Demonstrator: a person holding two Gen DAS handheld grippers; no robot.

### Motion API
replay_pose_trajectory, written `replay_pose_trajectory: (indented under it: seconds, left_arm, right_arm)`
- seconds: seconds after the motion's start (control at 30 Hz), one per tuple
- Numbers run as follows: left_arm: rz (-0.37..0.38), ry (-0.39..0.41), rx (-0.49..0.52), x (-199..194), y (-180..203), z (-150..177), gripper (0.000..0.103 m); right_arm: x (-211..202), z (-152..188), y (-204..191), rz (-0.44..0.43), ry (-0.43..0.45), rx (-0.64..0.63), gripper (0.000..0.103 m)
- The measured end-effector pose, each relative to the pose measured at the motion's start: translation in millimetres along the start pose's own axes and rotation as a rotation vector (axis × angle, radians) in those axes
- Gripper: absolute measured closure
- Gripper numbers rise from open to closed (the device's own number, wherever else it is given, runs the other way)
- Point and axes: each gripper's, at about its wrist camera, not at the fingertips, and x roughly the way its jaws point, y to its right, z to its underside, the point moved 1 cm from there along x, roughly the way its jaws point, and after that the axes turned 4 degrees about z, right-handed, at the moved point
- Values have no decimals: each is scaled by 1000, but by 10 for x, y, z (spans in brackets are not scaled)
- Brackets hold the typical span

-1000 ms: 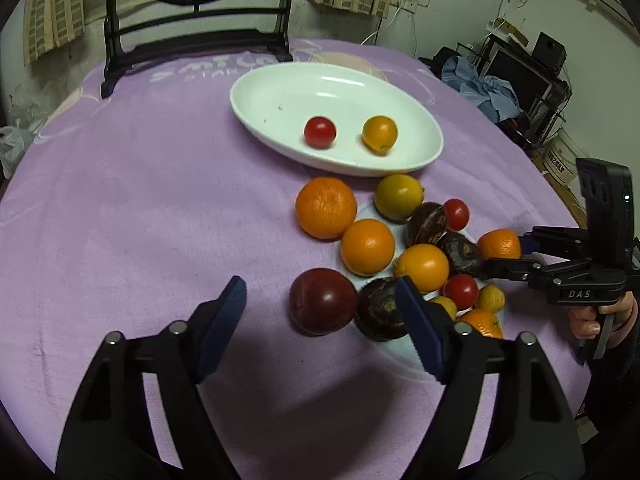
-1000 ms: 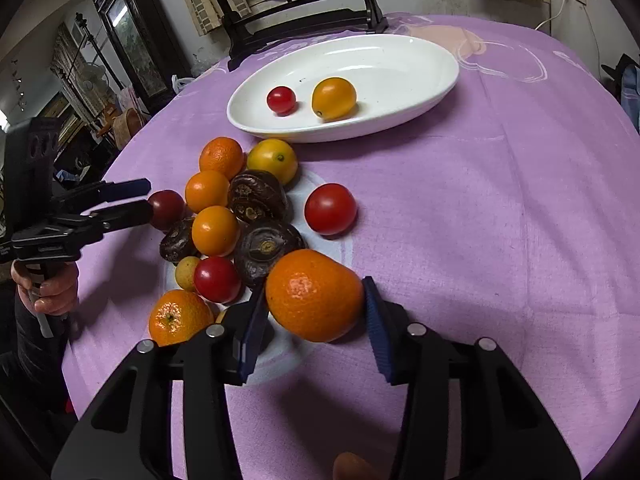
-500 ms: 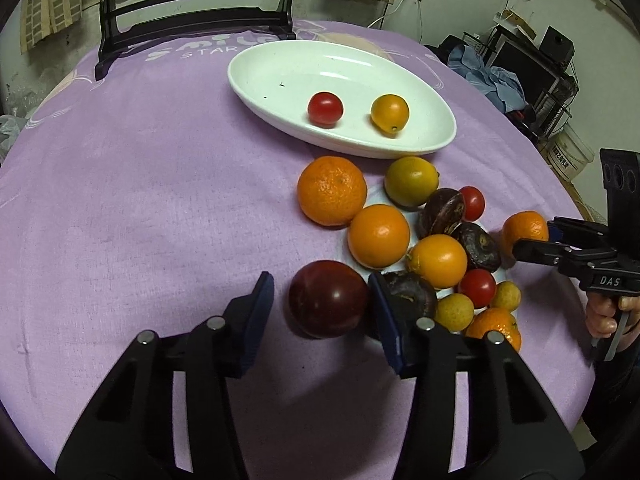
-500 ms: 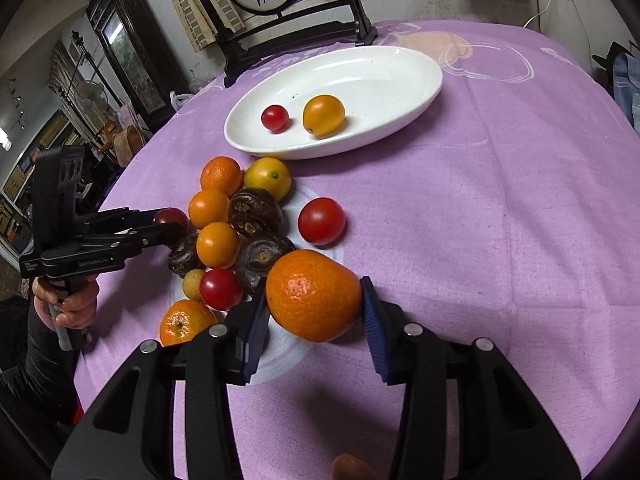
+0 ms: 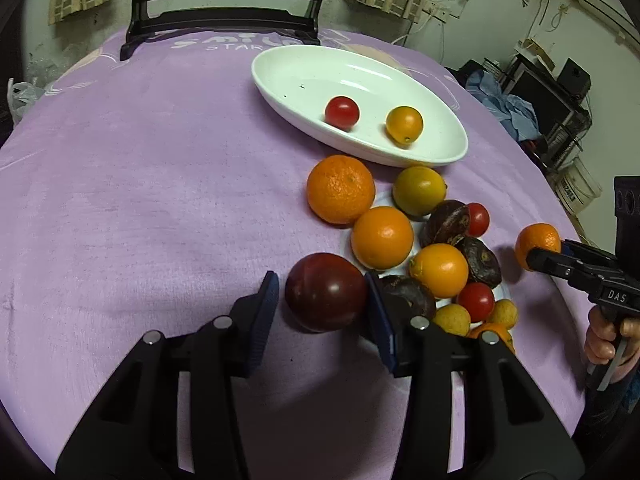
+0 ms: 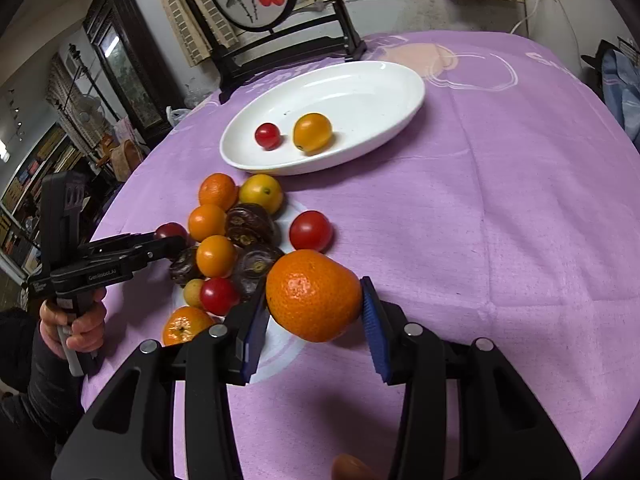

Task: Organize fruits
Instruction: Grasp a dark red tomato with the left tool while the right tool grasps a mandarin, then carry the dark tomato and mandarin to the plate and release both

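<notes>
2 handheld grippers work a pile of fruit on a purple tablecloth (image 5: 140, 184).

The left gripper (image 5: 320, 300) has its jaws around a dark red plum (image 5: 326, 297); the right pad touches it, with a small gap at the left pad. The right gripper (image 6: 314, 312) is clamped on an orange (image 6: 313, 295), raised above the pile; only the right wrist view shows this grip clearly. A white oval dish (image 5: 440, 152) beyond the pile holds 1 red tomato (image 5: 341, 112) and 1 yellow fruit (image 5: 404, 124).

left tongs (image 5: 320, 300) narrowed around plum (image 5: 326, 297)
</notes>
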Motion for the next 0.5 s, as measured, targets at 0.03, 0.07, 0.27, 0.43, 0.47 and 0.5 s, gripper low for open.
replay_pose_trajectory:
  seconds: [0.03, 0.07, 0.27, 0.43, 0.47, 0.5]
  left_arm:
    - [-11, 8, -1, -1, 16, 7, 58]
    - [-17, 13, -5, -5, 12, 10, 58]
    - [-89, 49, 9, 4, 118, 48, 58]
    - [-97, 67, -19, -14, 129, 68, 62]
    - [-99, 71, -25, -15, 117, 74, 63]
    - [-106, 74, -25, -27, 130, 86, 63]
  right_arm:
    - [3, 1, 11, 3, -1, 4, 59]
    - [4, 2, 18, 2, -1, 7, 59]
    - [-26, 7, 50, -6, 11, 21, 59]
    - [-82, -17, 114, -13, 38, 48, 59]
    - [-90, -22, 126, -16, 42, 54, 59]
    - [-100, -31, 137, -22, 46, 58, 59]
